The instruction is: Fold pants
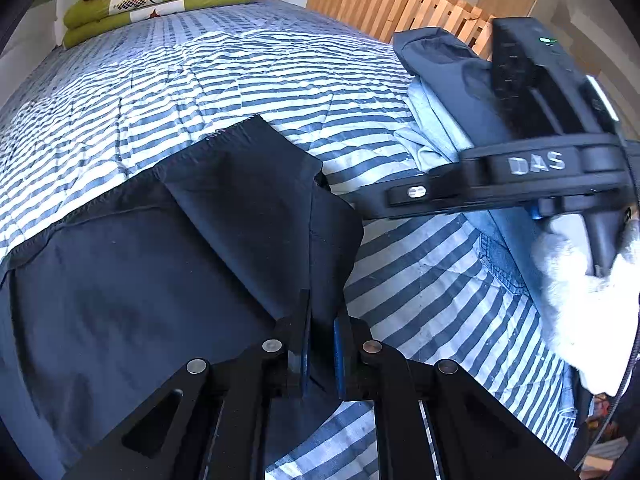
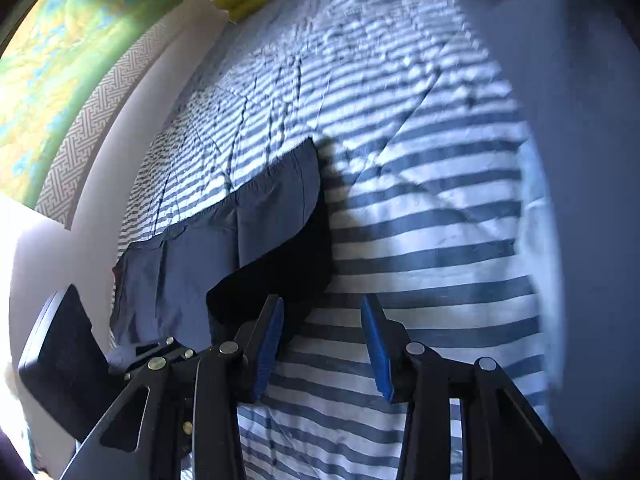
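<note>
On the bed [image 1: 200, 92], striped blue-and-white cover, items as follows.

Item 1: dark pants [image 1: 132, 264]. Spread across the near-left part of the cover, one corner lifted and doubled back over the rest, its hem edge pointing up the bed. In the right wrist view the same pants [image 2: 224, 240] lie left of centre, a raised flap casting shadow on the stripes.

Item 2: left tongs [image 1: 322, 344]. Narrow, pinched on the pants' edge fabric, which runs between the blue pads.

Item 3: right tongs [image 2: 322, 344]. Partly apart and opening; only striped cover shows between the pads [image 2: 268, 344], with the pants' near edge just beside the left pad, not gripped. From the left wrist view the tool body [image 1: 532, 176] hangs over the bed's right side, held by a hand in a white fuzzy sleeve [image 1: 592, 300].

Item 4: stack of other folded garments [image 1: 436, 92], far right. Folded green floral blanket [image 1: 160, 4] at the head of the bed.

Risks, as judged:
- Single-point hold; the fold could skew or drag the whole garment once lifted.
- Right tongs may close on the bed cover together with the pants, or on the cover alone, since the edge lies flat against it.
- Thin pinch at the left could slip under tension.
</note>
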Action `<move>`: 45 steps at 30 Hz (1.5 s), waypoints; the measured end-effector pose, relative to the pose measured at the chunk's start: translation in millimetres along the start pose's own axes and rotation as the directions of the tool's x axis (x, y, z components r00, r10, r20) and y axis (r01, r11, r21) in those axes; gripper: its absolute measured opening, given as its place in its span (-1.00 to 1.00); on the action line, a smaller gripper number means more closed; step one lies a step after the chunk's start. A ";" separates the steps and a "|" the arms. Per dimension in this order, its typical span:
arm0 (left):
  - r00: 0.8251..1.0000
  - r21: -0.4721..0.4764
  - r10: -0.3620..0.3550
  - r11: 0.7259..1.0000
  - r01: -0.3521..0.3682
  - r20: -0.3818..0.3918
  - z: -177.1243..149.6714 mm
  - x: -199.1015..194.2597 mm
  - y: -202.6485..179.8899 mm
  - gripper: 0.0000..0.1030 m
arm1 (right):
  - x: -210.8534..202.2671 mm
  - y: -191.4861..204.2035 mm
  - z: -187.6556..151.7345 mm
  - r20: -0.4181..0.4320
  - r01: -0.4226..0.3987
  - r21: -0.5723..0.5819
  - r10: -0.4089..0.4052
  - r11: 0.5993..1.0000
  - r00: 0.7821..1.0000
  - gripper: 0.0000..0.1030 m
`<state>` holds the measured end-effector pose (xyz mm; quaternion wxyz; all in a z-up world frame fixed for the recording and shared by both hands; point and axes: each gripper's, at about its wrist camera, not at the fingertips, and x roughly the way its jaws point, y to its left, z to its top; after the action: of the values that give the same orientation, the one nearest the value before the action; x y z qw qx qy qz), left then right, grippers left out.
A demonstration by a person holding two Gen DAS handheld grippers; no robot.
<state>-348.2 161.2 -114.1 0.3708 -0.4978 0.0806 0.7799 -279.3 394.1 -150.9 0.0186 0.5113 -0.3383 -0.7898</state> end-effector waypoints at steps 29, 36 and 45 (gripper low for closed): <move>0.999 0.022 0.018 1.000 -0.019 0.037 -13.8 16.2 -15.5 -0.82 | 25.6 -3.8 17.0 -0.044 -0.122 0.116 0.127 0.986 0.991 0.02; 0.999 0.001 0.009 1.000 -0.009 0.043 -15.6 17.4 -11.3 -0.82 | 44.1 13.2 27.1 -0.074 -0.046 0.042 0.049 0.998 0.996 0.01; 0.999 -0.035 -0.023 0.999 0.025 0.050 -18.5 13.0 -3.7 -0.82 | 50.9 33.0 29.4 -0.043 0.152 -0.051 -0.155 0.987 0.987 -0.78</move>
<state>-335.5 161.2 -133.2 0.3730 -0.4859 0.0517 0.7888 -338.1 364.7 -165.8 -0.0221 0.5537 -0.2785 -0.7844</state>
